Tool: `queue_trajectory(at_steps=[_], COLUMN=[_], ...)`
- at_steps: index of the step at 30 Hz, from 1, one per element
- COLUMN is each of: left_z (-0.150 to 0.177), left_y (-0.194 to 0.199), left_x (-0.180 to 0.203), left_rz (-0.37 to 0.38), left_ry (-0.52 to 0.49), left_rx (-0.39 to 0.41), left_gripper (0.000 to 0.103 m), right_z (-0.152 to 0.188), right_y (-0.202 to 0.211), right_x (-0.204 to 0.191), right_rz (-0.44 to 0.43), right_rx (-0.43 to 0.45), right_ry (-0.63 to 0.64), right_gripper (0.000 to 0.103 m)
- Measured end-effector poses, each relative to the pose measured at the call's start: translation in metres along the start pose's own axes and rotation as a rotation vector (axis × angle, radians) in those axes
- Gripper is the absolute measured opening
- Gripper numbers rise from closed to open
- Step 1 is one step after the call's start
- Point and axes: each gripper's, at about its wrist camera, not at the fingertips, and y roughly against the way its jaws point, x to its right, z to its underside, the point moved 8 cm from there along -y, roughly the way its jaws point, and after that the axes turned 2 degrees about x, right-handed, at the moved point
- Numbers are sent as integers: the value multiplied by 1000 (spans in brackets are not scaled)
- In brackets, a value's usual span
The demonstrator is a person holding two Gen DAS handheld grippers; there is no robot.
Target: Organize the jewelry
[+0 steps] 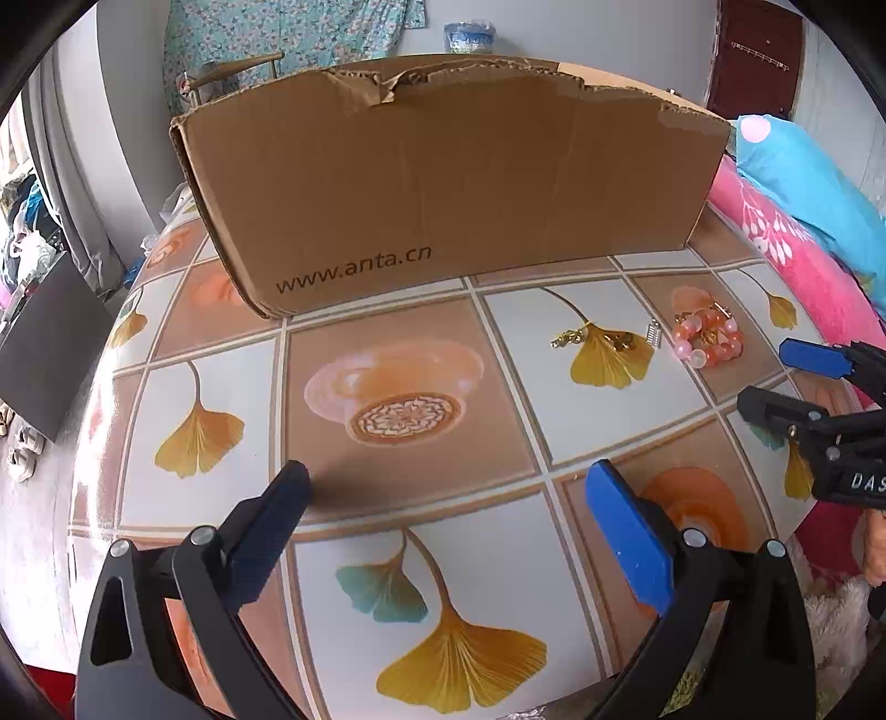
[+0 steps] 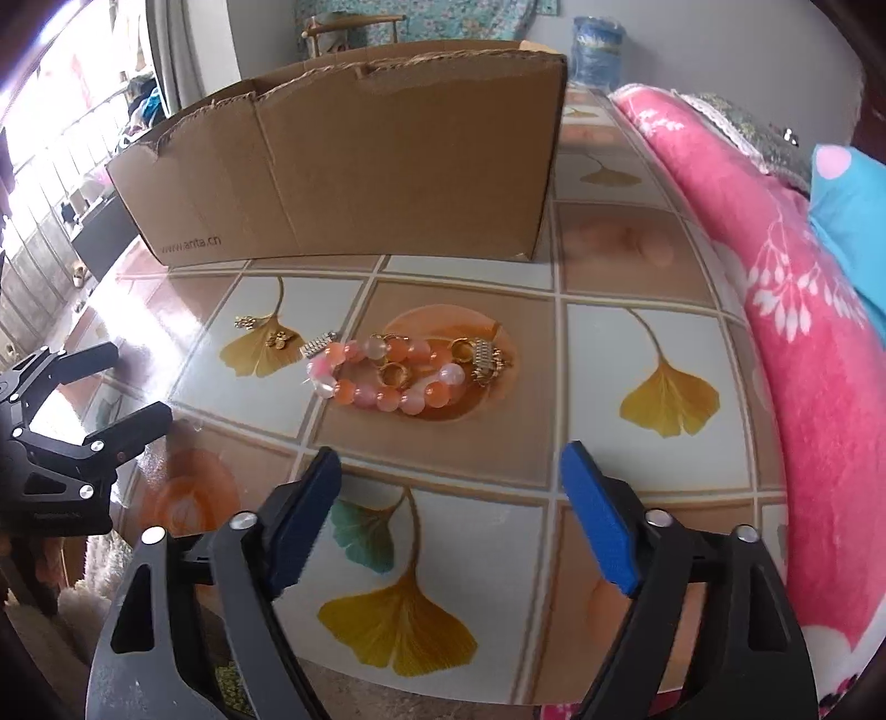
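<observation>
A pink and orange bead bracelet (image 2: 382,376) lies on the table with gold rings (image 2: 396,375) inside it and a gold clasp piece (image 2: 487,360) at its right. Small gold flower earrings (image 2: 277,339) and a silver clip (image 2: 320,344) lie to its left. The bracelet also shows in the left wrist view (image 1: 706,338), with gold earrings (image 1: 570,337) beside it. A brown cardboard box (image 1: 443,183) stands open behind. My left gripper (image 1: 448,487) is open and empty above the table. My right gripper (image 2: 451,471) is open and empty, in front of the bracelet.
The table (image 1: 398,343) has a tiled cloth with ginkgo leaves. A pink floral blanket (image 2: 775,288) and a blue pillow (image 2: 853,210) lie along its right edge. A chair (image 1: 238,69) and a blue container (image 1: 468,36) stand behind the box.
</observation>
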Motion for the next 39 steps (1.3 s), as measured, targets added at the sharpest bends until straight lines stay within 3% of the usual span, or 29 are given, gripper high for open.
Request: queue_trajectory(at_steps=[5,26,39], left_z=[1,-1,-1], left_y=[1,-1,-3], left_x=[-1,1,2], left_rz=[12,44,30], left_ry=[-12,-43,-34], left_rx=[3,1,-9], left_gripper=[98,98,99], right_z=[-1,-5,-10], right_y=[-13,-14,-16], right_x=[4,2,2], right_rz=[9,93,73], right_rx=[-5,2,51], right_ry=[11,-105,-71], right_gripper=[95,95,95])
